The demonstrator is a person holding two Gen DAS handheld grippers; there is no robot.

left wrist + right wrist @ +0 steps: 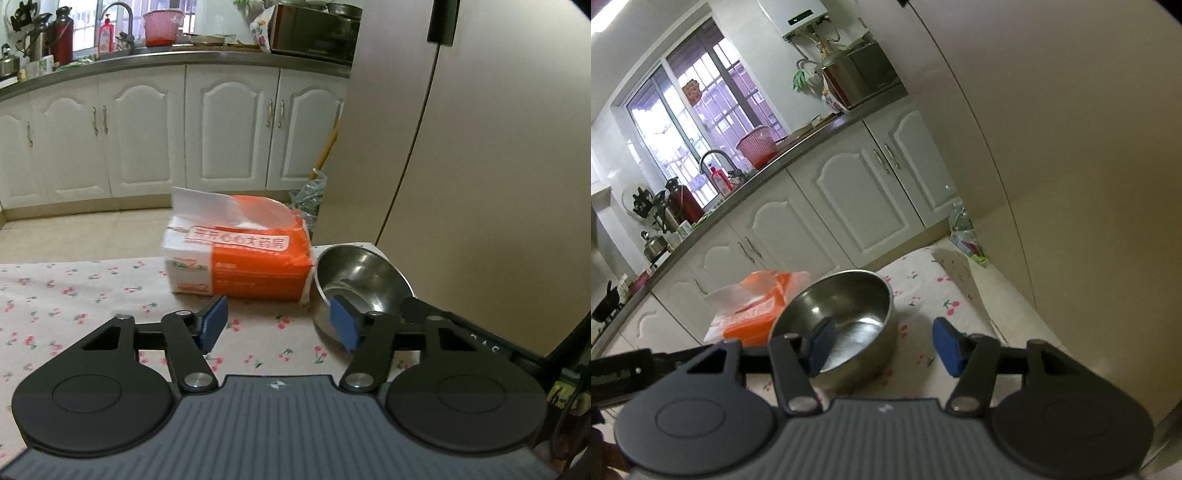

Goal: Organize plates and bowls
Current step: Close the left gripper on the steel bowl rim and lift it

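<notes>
Ahead of both tongs on the cherry-print tablecloth [74, 288]: orange tissue pack [240, 258], then steel bowl [842, 314]. Right gripper [882, 341] spread astride the bowl's near wall, unpinched. Left gripper [280, 323] spread, empty, bowl beside its right pad. Best seated deeper over the rim before squeezing.

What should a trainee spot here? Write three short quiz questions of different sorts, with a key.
1. True or false: the steel bowl holds food.
2. What lies beside the bowl? A: orange tissue pack. B: a kettle. C: a plate.
3. In the right wrist view, what part of the bowl sits between the fingers of the right claw?

Key: 1 false, the bowl is empty. 2 A. 3 The bowl's side wall: one finger shows over the inside, the other outside, and neither presses on it.
</notes>
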